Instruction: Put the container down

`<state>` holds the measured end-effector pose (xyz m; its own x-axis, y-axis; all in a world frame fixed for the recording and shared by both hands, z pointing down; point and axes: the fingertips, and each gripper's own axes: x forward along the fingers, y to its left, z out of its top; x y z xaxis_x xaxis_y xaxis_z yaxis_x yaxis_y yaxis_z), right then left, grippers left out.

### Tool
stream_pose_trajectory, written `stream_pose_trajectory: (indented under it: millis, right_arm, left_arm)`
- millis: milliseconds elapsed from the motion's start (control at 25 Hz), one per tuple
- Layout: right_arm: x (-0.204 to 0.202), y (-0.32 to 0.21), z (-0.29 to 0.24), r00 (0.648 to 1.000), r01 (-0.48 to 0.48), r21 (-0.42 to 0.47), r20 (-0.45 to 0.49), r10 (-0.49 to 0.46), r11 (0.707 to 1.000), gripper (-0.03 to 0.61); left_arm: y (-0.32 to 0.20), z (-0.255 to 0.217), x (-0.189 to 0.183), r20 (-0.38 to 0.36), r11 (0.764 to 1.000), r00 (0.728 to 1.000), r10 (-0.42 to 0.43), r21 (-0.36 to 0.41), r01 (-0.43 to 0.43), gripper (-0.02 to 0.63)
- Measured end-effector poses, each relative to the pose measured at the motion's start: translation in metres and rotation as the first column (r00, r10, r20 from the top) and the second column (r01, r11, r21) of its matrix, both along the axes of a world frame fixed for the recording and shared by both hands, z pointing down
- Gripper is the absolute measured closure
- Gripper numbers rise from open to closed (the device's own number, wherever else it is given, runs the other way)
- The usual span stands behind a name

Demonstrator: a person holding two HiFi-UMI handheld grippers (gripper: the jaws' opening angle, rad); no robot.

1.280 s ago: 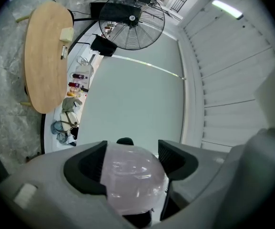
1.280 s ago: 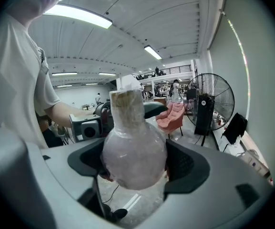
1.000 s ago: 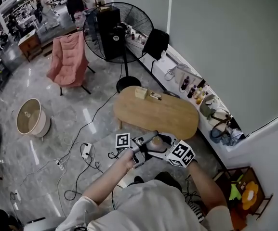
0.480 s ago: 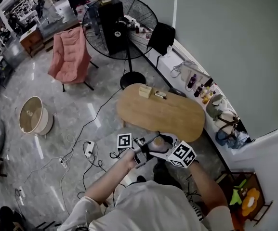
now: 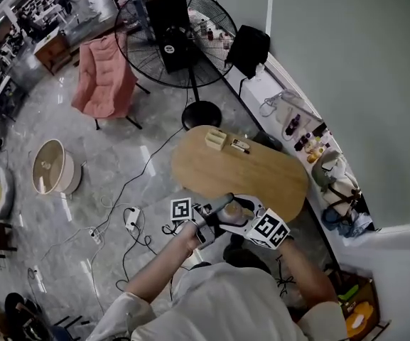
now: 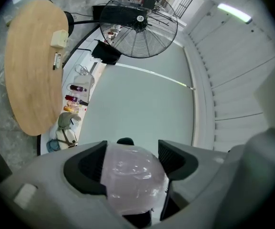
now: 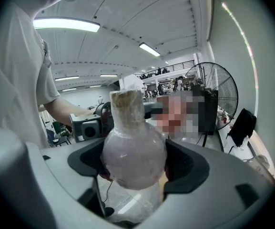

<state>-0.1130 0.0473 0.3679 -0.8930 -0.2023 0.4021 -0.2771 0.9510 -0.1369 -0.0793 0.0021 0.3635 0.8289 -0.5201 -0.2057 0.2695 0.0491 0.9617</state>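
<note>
The container (image 7: 133,151) is a round-bellied, narrow-necked flask wrapped in clear plastic. In the right gripper view it fills the space between the pads, and my right gripper (image 7: 133,159) is shut on its belly. In the left gripper view the wrapped bulb (image 6: 130,175) sits between the pads, with my left gripper (image 6: 130,151) shut on it. In the head view both grippers meet in front of my chest, left gripper (image 5: 208,219) and right gripper (image 5: 241,215), with the container (image 5: 234,209) between them, just over the near edge of the oval wooden table (image 5: 261,176).
A small box (image 5: 216,139) and a dark slim item (image 5: 239,146) lie at the table's far end. Beyond stand a large floor fan (image 5: 176,34) and a pink chair (image 5: 105,84). Cables and a power strip (image 5: 128,220) lie left. A wall ledge (image 5: 300,130) holds bottles and bags.
The grippers stay together on the container at the same spot in view. The room has slid downward in the head view, and the table's near edge now lies closer under the grippers.
</note>
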Motion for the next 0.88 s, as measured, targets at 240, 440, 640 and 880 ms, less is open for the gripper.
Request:
stream_pose_trajectory:
  millis: [240, 440, 640, 880]
  right_arm:
    - [0.037, -0.062, 0.013, 1.0, 0.024, -0.005, 0.016, -0.024, 1.0, 0.198]
    - [0.056, -0.094, 0.027, 0.999, 0.035, -0.031, 0.032, -0.034, 0.999, 0.197]
    - [0.063, -0.119, 0.04, 0.999, 0.017, -0.061, 0.036, -0.015, 0.998, 0.198]
    - [0.059, -0.146, 0.054, 0.997, -0.064, -0.1, 0.042, 0.068, 0.993, 0.198]
  left_arm:
    - [-0.063, 0.012, 0.036, 0.01, 1.0, 1.0, -0.025, -0.007, 0.025, 0.291]
    - [-0.096, 0.029, 0.054, 0.047, 0.998, 0.998, -0.049, -0.025, 0.05, 0.291]
    - [-0.119, 0.041, 0.061, 0.048, 0.997, 0.998, -0.031, -0.072, 0.035, 0.291]
    - [-0.145, 0.061, 0.06, 0.034, 0.994, 0.999, 0.032, -0.103, -0.029, 0.291]
